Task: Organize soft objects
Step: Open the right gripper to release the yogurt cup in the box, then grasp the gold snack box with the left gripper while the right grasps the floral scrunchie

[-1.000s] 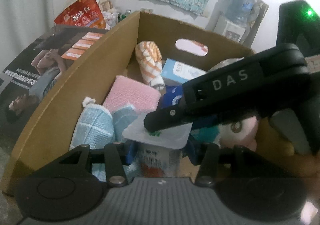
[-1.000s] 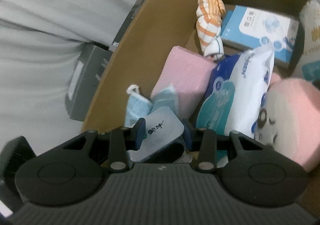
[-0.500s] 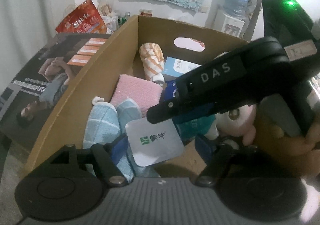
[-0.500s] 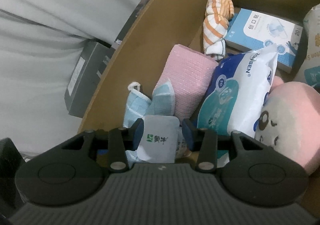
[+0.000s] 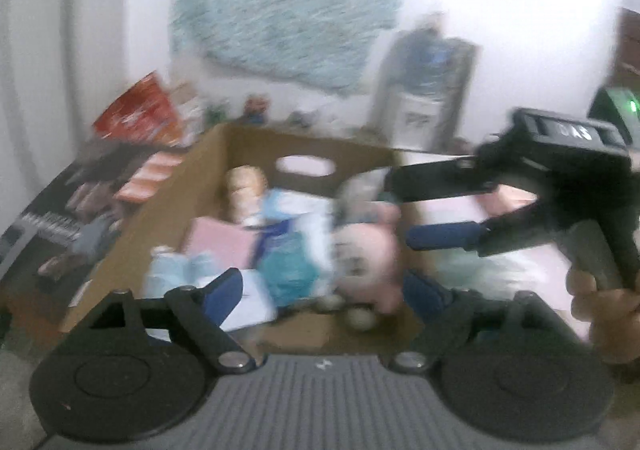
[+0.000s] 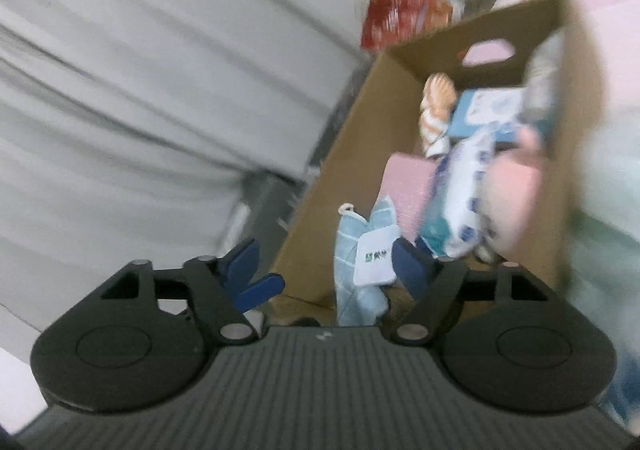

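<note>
From the left wrist we see our right gripper (image 5: pixel 404 209) beside the cardboard box (image 5: pixel 132 234), fingers opening, apparently empty. Only the right wrist shows the white pouch (image 6: pixel 376 258) lying free; our left gripper (image 5: pixel 320 286) also opens wide.

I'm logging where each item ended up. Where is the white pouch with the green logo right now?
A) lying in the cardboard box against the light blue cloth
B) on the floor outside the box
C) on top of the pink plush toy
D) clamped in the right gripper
A: the white pouch lies in the cardboard box against the light blue cloth, with no pads touching it.
</note>
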{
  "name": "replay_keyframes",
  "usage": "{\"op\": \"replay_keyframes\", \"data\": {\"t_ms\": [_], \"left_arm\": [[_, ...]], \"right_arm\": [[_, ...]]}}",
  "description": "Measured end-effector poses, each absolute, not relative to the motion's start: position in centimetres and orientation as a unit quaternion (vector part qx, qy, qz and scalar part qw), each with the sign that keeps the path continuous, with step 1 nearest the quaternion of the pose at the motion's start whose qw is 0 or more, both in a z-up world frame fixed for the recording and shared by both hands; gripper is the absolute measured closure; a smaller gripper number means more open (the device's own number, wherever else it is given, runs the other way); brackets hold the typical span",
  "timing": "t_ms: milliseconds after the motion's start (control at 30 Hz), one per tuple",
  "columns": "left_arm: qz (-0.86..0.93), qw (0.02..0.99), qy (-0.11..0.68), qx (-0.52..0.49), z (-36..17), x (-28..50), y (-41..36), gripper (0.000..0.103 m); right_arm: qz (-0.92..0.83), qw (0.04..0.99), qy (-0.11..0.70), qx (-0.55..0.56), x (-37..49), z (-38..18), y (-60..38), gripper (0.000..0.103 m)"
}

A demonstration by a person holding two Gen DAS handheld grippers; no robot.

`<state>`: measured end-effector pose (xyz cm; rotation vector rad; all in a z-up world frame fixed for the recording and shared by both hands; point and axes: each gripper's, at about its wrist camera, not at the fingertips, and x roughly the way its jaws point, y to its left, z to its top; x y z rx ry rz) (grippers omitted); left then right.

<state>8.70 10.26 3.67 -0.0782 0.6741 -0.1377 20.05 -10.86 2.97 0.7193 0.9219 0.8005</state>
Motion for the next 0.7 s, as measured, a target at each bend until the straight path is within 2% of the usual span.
{"op": "replay_keyframes", "data": {"t_ms": [200,367,500,700], "left_arm": [[-0.182,0.929,0.322,-0.011,3.9,6.8,2.9,0.01],[-0.253,0.916,0.31,0.033,2.7,5.6,-3.7,0.01],[-0.309,0.897,0.305,0.079,0.8,5.0,-9.0,0.01],[-0.343,0.873,0.299,0.175,-2.7,6.1,-15.9,0.011]], "right_arm": [[0.254,0.824,0.367,0.348,10.1,4.1,-23.7,0.021],[0.117,0.88,0.332,0.318,2.3,4.2,-32.0,0.016],[0.032,0.899,0.343,0.272,-1.0,2.0,-35.0,0.014],[-0.009,0.914,0.362,0.182,-0.9,-1.1,-34.8,0.014]]}}
